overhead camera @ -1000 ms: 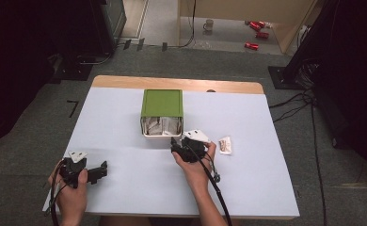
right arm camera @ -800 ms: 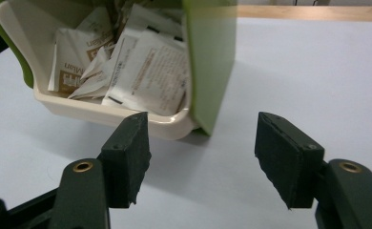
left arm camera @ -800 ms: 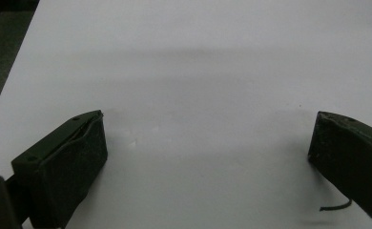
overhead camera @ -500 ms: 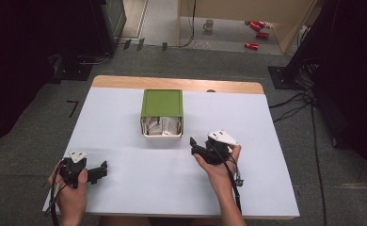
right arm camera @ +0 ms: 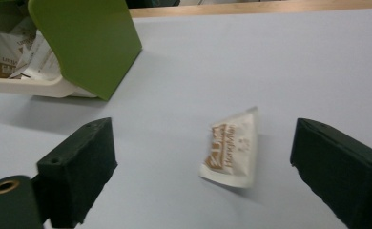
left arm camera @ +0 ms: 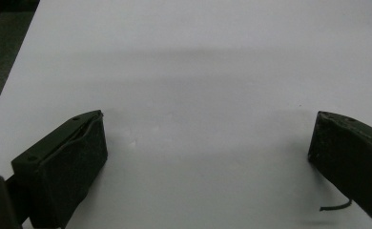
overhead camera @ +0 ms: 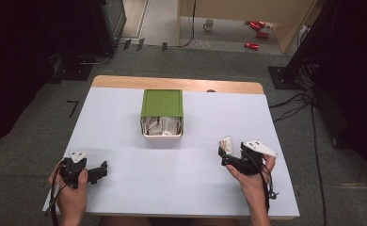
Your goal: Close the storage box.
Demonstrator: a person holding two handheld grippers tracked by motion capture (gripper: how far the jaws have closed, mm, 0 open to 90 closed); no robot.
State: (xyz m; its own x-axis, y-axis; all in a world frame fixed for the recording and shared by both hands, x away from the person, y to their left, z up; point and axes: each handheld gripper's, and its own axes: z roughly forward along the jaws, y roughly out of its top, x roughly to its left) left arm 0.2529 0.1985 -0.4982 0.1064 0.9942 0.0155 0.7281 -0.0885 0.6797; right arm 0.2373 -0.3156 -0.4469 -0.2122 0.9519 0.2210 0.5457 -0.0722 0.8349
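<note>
One green box [overhead camera: 162,103], one loose sachet [right arm camera: 232,147], two tools.

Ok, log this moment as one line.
left gripper: open, idle | right gripper: open, around packet on table | green box: more packets inside

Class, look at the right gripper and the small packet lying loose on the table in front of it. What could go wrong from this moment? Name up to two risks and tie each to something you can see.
1. The packet lies flat on the table between the open jaws of the right gripper; closing may push the thin sachet aside rather than pinch it.
2. The green box of packets stands nearby; a reach toward it could nudge it.
</note>
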